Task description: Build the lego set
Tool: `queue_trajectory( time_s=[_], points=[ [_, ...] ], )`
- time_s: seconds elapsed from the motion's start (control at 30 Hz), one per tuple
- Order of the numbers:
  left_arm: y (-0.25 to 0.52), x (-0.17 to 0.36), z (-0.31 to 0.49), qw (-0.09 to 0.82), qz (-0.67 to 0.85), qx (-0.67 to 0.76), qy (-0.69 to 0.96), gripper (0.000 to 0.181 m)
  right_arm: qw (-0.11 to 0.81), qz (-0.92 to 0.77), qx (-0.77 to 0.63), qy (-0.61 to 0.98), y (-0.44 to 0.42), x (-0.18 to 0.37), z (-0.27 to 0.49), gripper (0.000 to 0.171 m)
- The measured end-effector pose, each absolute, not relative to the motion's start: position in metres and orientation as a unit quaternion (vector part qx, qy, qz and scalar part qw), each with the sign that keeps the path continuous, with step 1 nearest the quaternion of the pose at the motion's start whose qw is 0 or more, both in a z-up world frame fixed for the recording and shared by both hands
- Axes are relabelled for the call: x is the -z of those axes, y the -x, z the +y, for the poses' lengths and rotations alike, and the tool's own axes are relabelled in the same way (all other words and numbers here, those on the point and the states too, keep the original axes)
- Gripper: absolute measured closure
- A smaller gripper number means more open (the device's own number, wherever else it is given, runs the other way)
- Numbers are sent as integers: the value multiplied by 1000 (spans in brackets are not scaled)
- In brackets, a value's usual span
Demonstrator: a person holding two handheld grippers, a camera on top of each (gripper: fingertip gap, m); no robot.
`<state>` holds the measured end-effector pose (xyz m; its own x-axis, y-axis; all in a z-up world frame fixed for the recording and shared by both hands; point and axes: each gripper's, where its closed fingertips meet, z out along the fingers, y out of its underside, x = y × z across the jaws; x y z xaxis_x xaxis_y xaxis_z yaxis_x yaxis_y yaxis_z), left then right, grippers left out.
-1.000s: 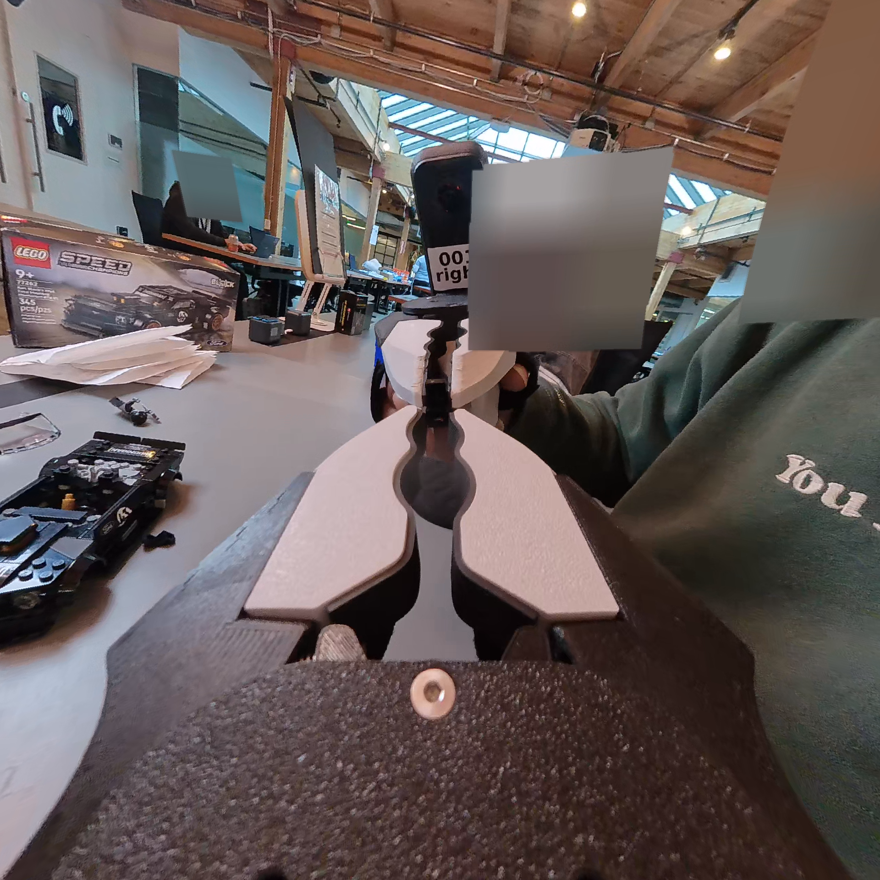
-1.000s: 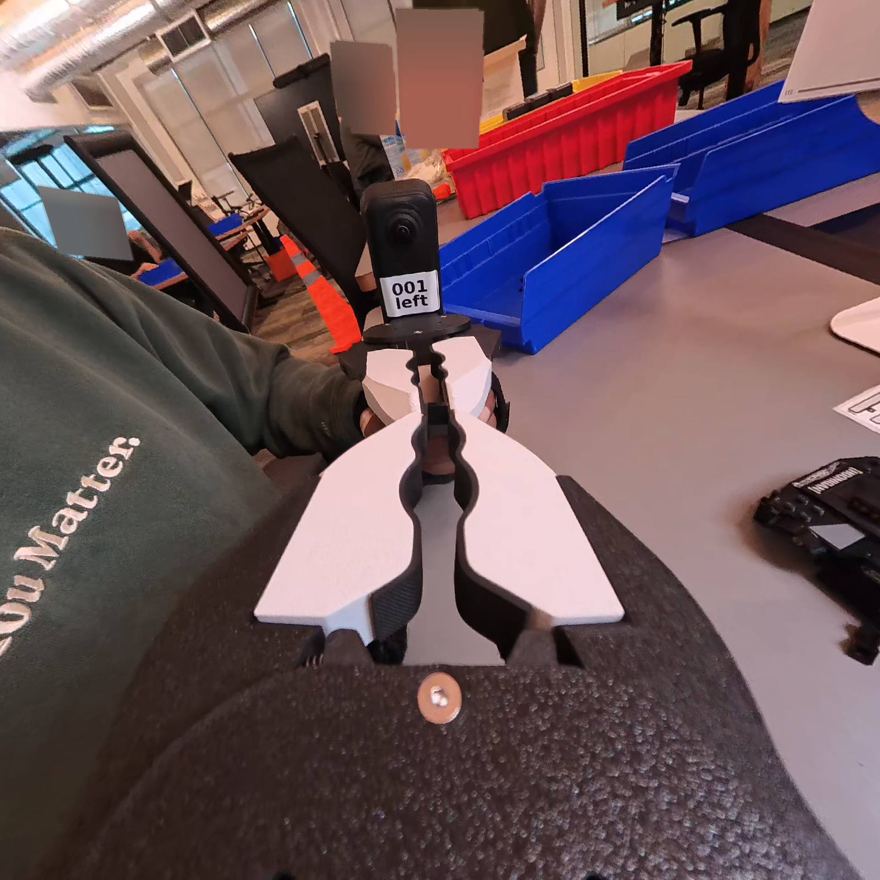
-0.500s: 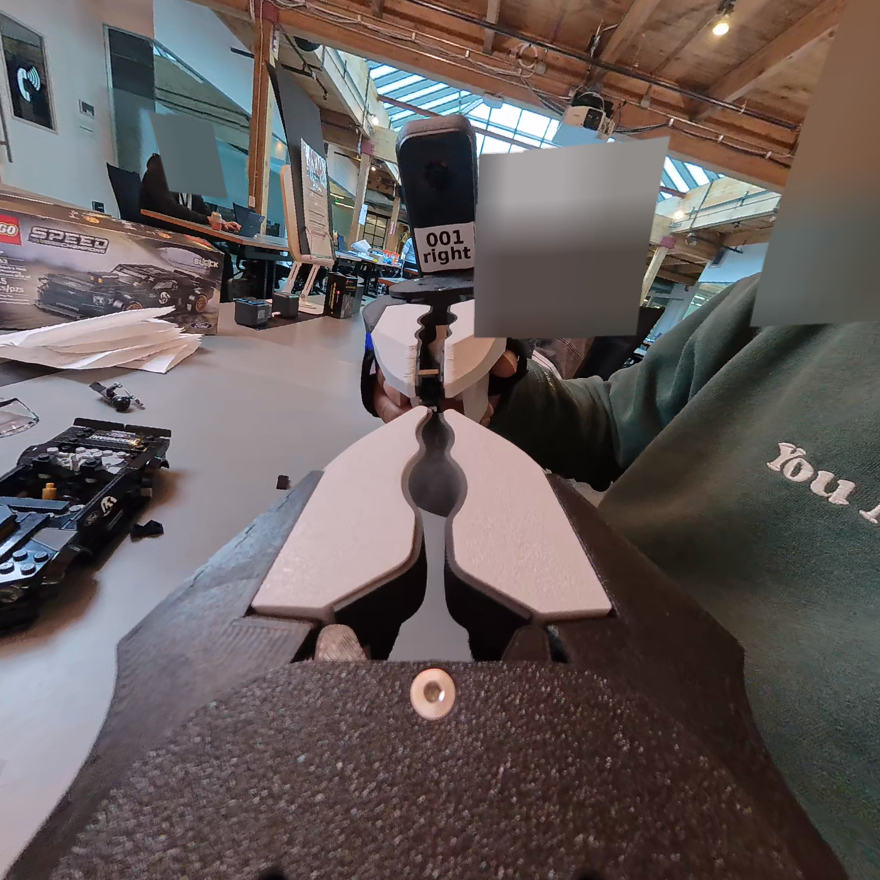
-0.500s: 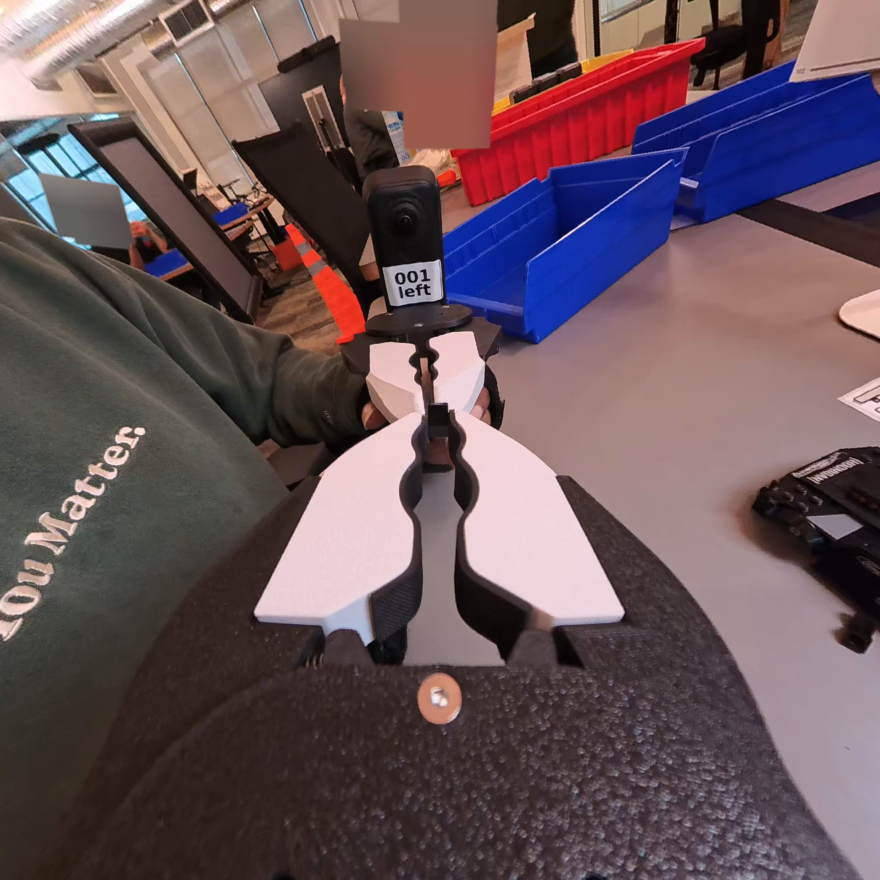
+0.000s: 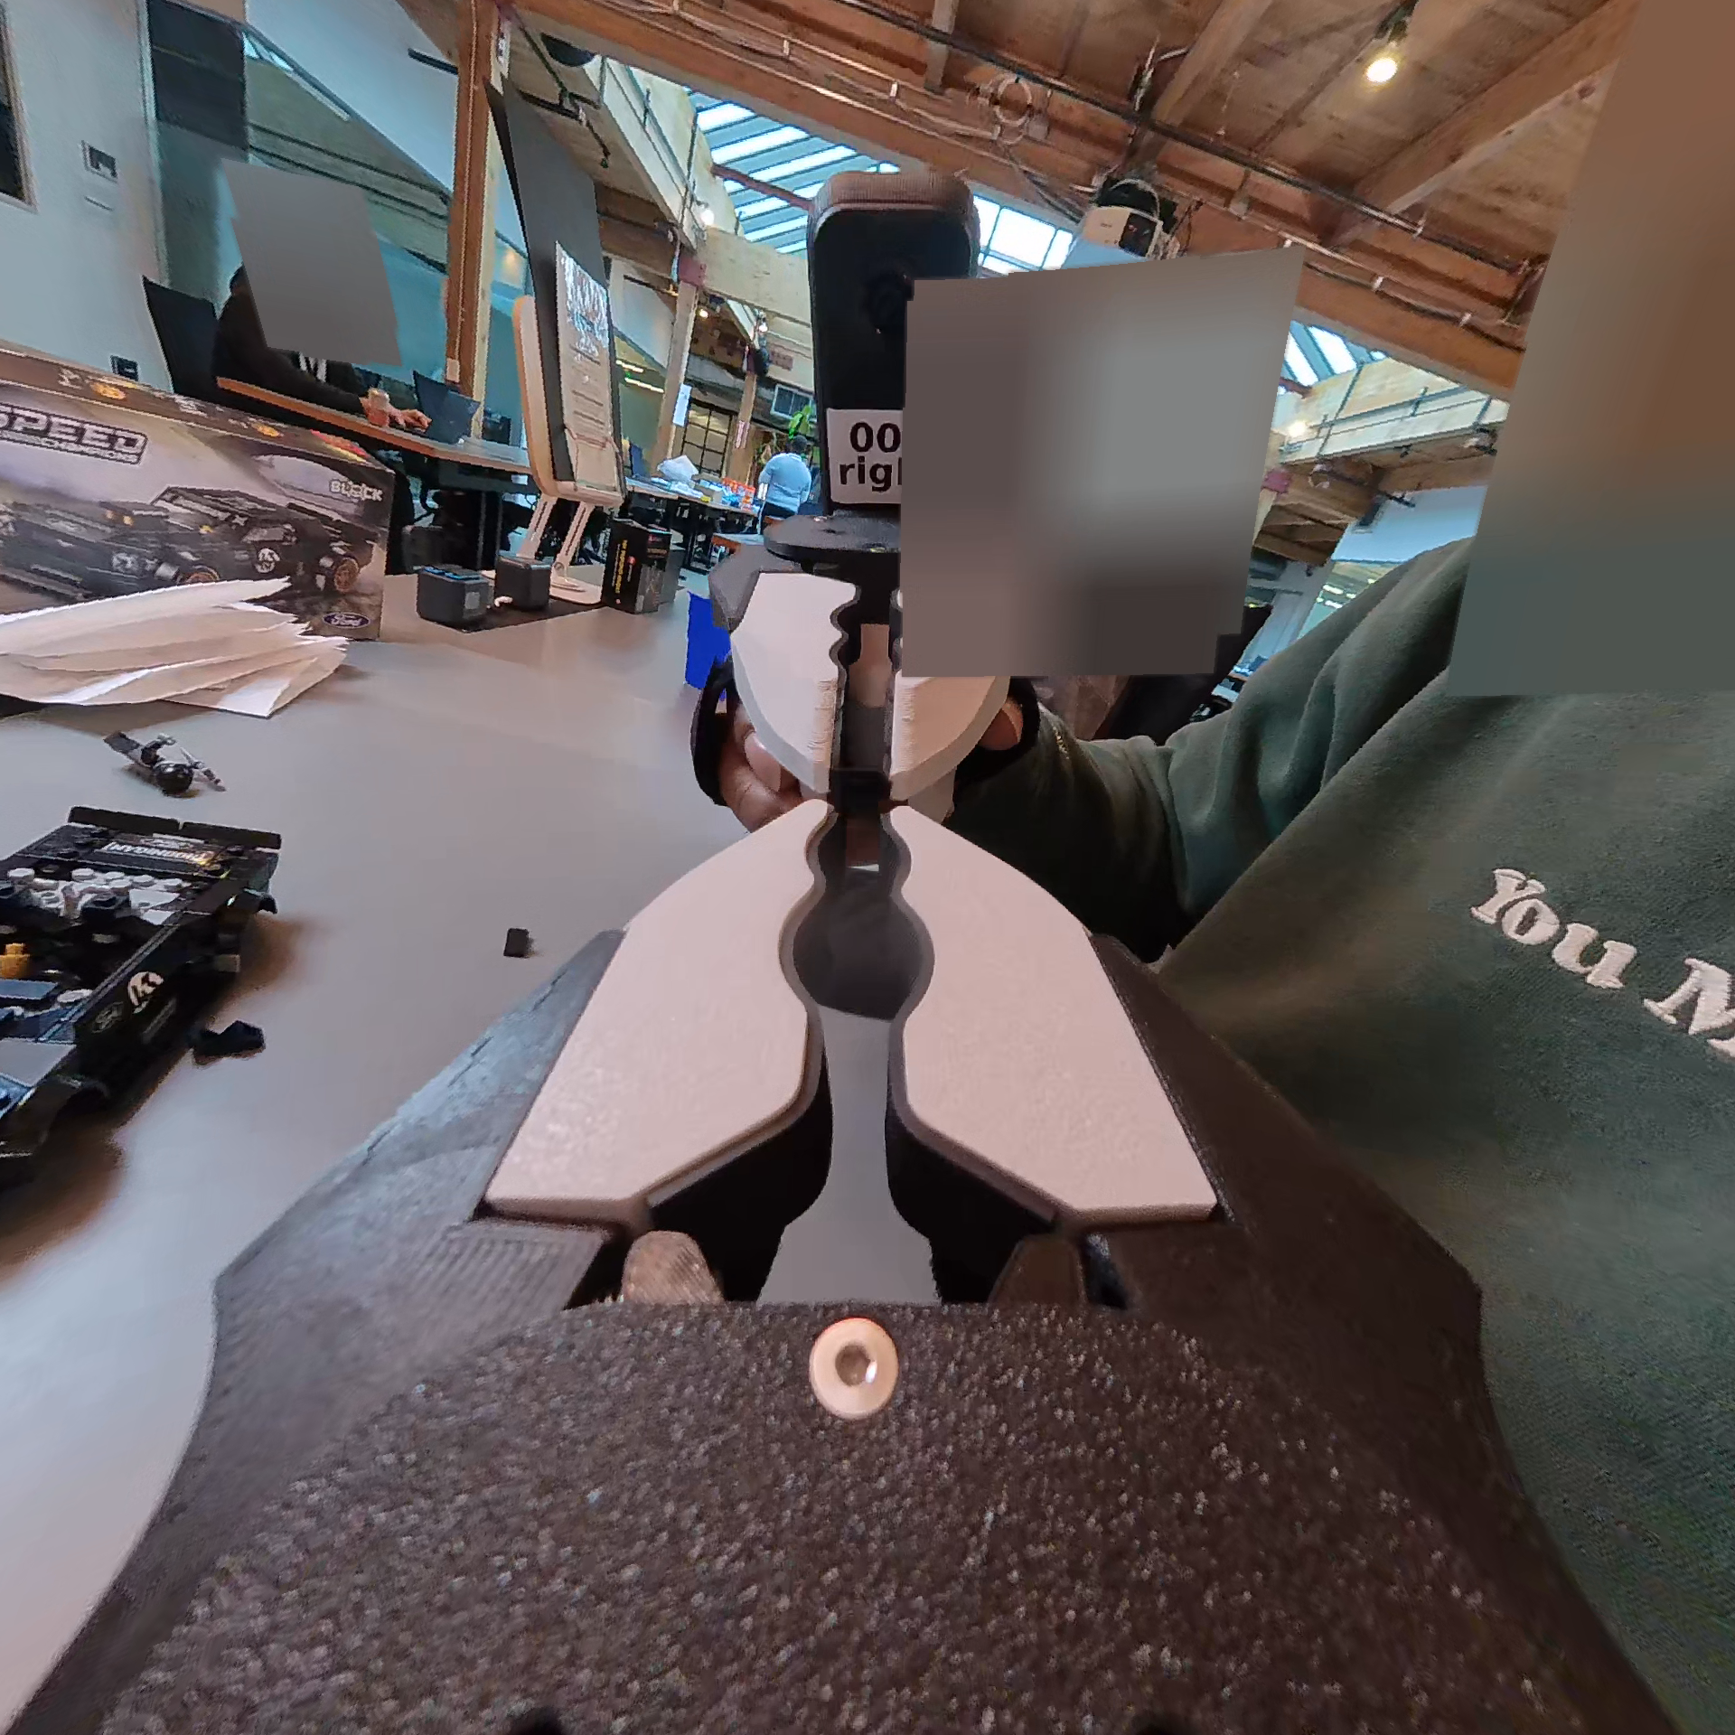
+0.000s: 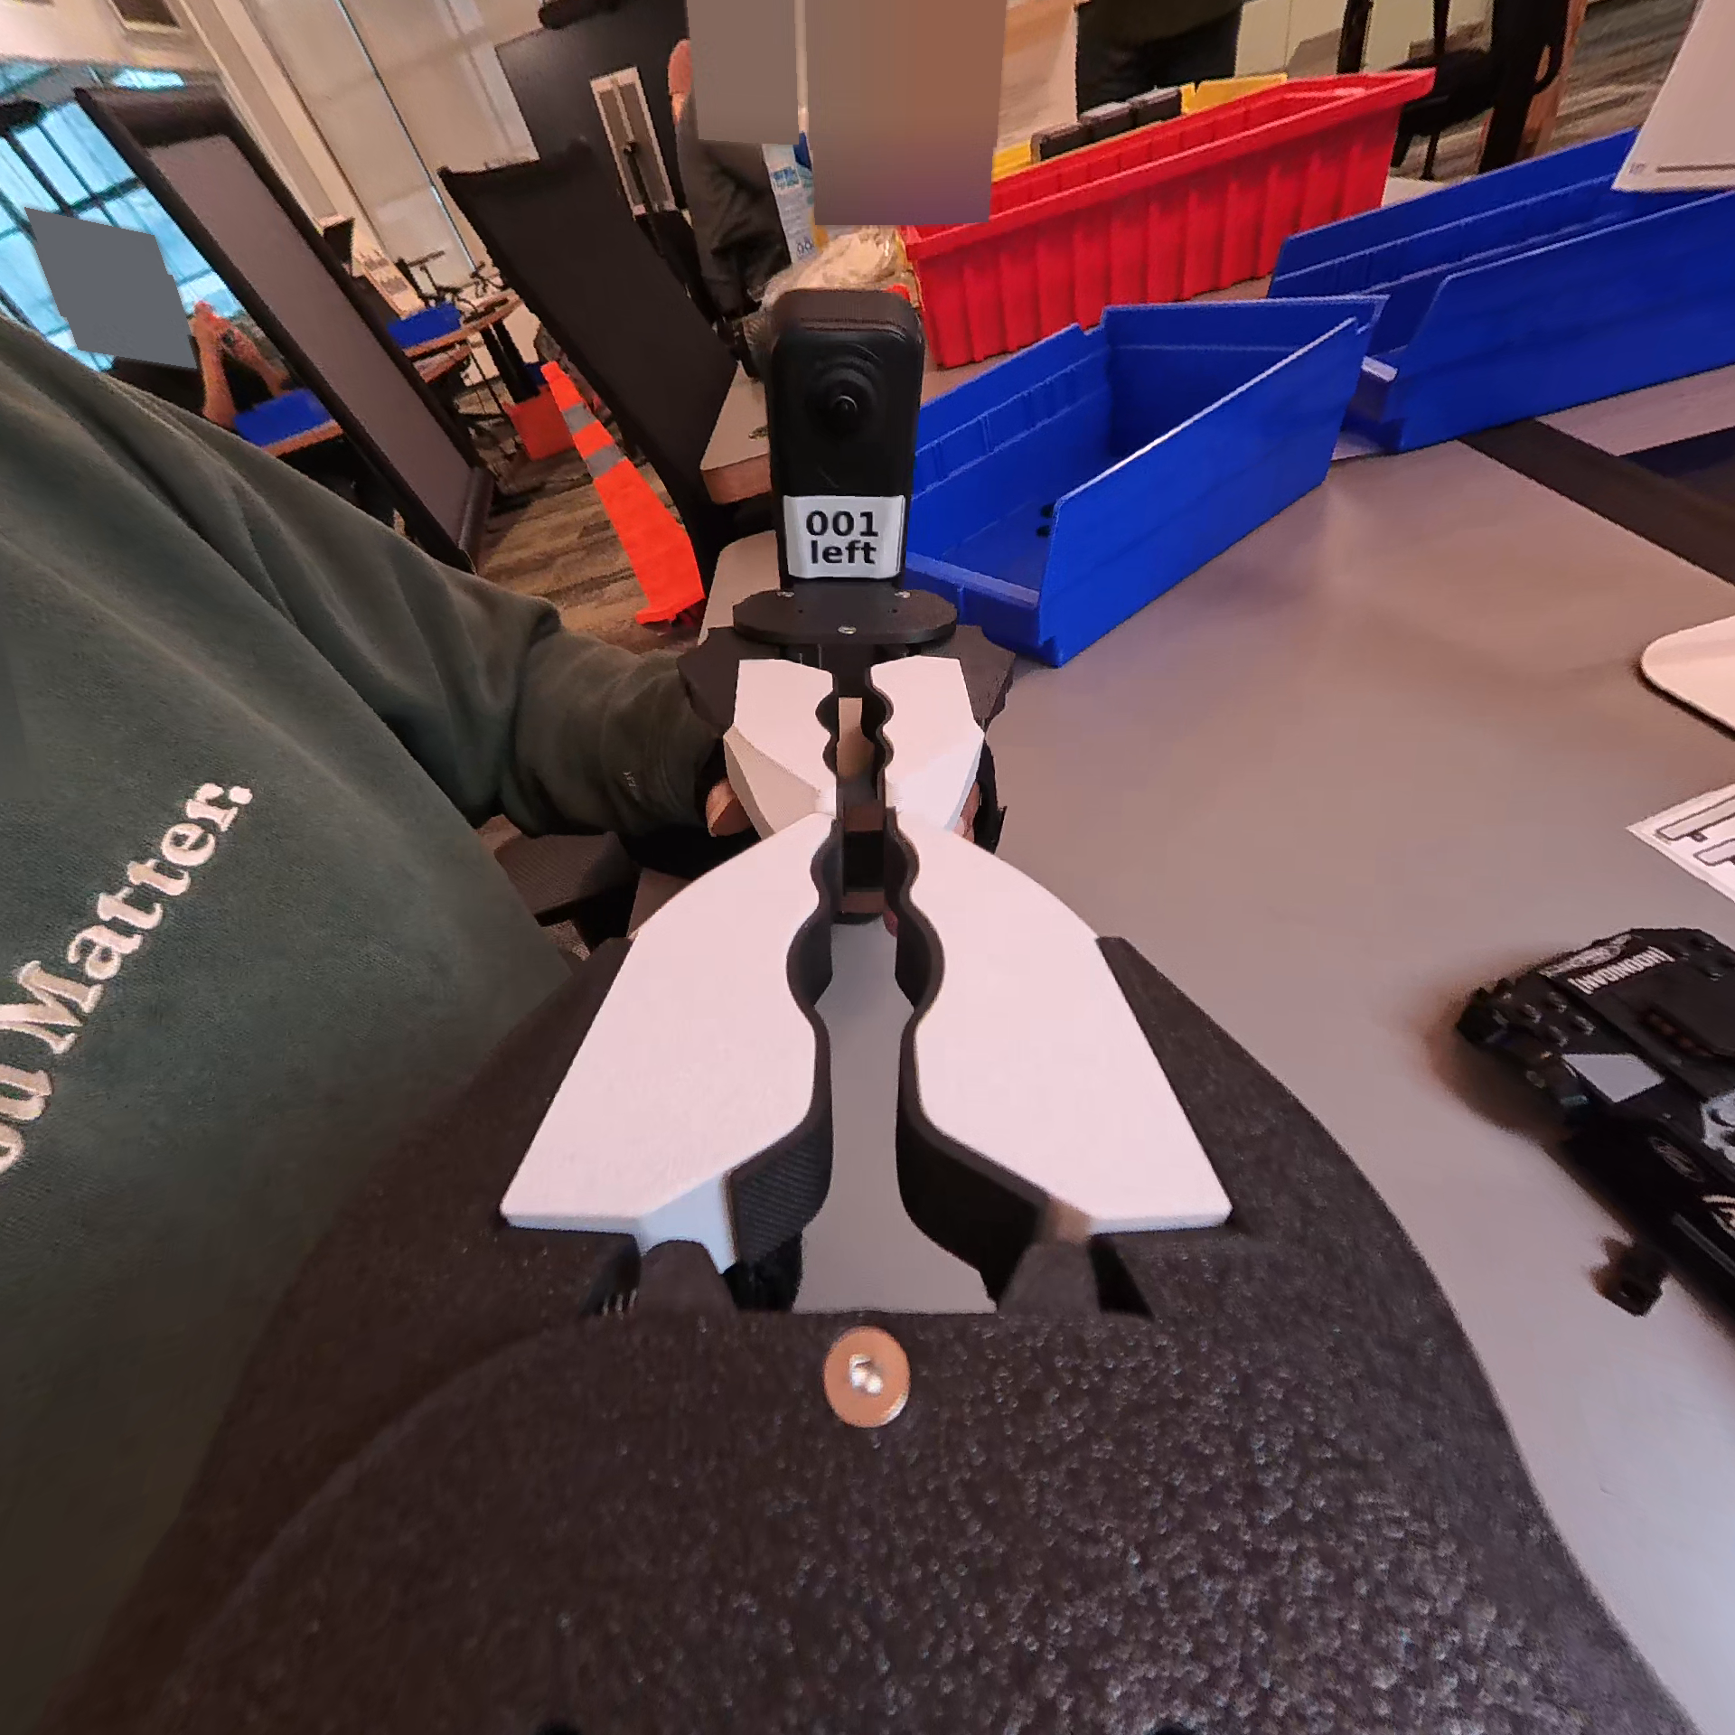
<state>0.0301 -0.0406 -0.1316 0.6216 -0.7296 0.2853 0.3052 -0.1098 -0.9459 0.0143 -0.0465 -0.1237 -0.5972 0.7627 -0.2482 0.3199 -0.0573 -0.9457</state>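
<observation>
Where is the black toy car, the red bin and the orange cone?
black toy car [image 5: 113, 948], left wrist view, on its studded top.
red bin [image 6: 1155, 253], right wrist view, on its ribbed side wall.
orange cone [image 6: 638, 526], right wrist view, on its sloping side.

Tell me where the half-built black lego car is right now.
The half-built black lego car sits on the grey table at the left edge of the left wrist view, below the stack of white paper bags; the right wrist view shows it at the right edge.

We see a small black lego piece [image 5: 856, 787] pinched between both grippers' tips above the table, our half-built black lego car [image 5: 103, 967] lying flat, loose black bits [image 5: 227, 1036] beside it
</observation>
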Motion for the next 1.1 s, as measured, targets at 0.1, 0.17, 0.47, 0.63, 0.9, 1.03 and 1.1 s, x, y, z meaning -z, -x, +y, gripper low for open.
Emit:
queue_trajectory(
  time_s=[0.1, 0.17, 0.47, 0.63, 0.9, 1.03, 1.1],
  points=[
    [-30, 129, -42, 647, 169, 407, 622, 175, 186, -660, -606, 404, -15, 121, -48, 163],
    [-31, 128, -43, 650, 172, 406, 619, 174, 188, -661, -607, 399, -15, 120, -49, 163],
    [-30, 126, -44, 655, 173, 404, 615, 174, 196, -668, -600, 395, -15, 121, -50, 163],
    [-19, 136, -36, 657, 173, 351, 644, 175, 209, -673, -586, 399, -15, 122, -35, 163],
    [-8, 210, -18, 543, 223, 205, 783, 163, 189, -780, -454, 388, -20, 219, -1, 163],
    [-11, 231, -14, 507, 252, 164, 808, 165, 183, -803, -423, 379, -16, 244, -4, 163],
    [-14, 236, -12, 496, 266, 159, 811, 165, 182, -808, -420, 370, -15, 247, -7, 163]
  ],
)
